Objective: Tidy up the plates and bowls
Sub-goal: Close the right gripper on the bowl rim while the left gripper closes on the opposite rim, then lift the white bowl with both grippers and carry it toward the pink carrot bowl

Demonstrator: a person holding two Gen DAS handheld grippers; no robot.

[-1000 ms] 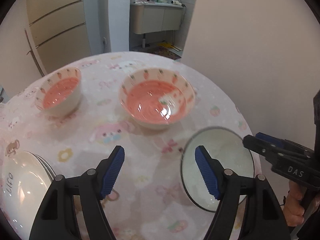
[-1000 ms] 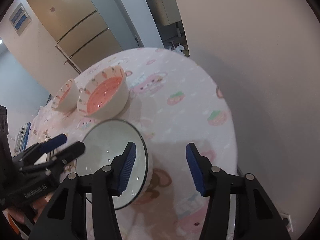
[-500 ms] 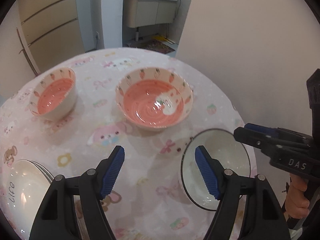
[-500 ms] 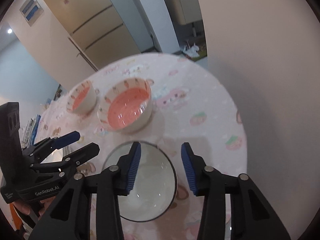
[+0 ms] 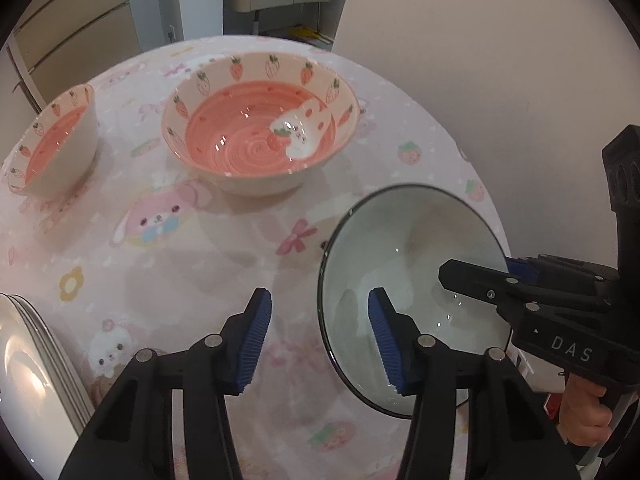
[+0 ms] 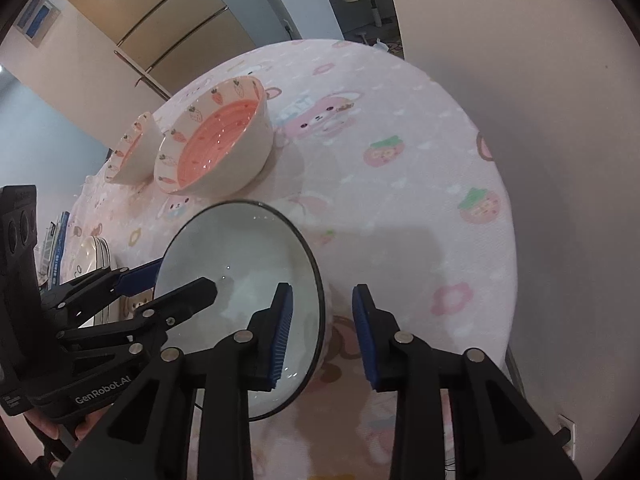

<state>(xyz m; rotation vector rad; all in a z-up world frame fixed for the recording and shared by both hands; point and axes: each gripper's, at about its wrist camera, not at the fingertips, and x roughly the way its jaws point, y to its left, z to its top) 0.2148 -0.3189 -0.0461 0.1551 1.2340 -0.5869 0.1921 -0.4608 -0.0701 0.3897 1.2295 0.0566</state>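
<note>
Since a second ago both tongs have come down and narrowed around the white bowl, each now straddling its dark rim on opposite sides.

The white bowl sits on the near right part of the surface, close to its edge, and is empty. The left tongs are partly open: the right pad is inside the bowl and the left pad outside, over the cloth, with the left rim of the bowl between them and a clear gap on each side. The right tongs are likewise partly open, the left pad inside the bowl and the right pad outside, with the right rim between them; neither pad visibly presses the rim. Neither tongs has hold of anything.

Just beyond the white bowl stands the large pink bowl with carrots and strawberries around its rim and a rabbit painted inside. To its left, apart from it, stands the small pink bowl of the same pattern. At the near left edge lies a stack of white plates, partly cut off in the left wrist view. The surface is round and covered by a pink cartoon-print cloth.
</note>
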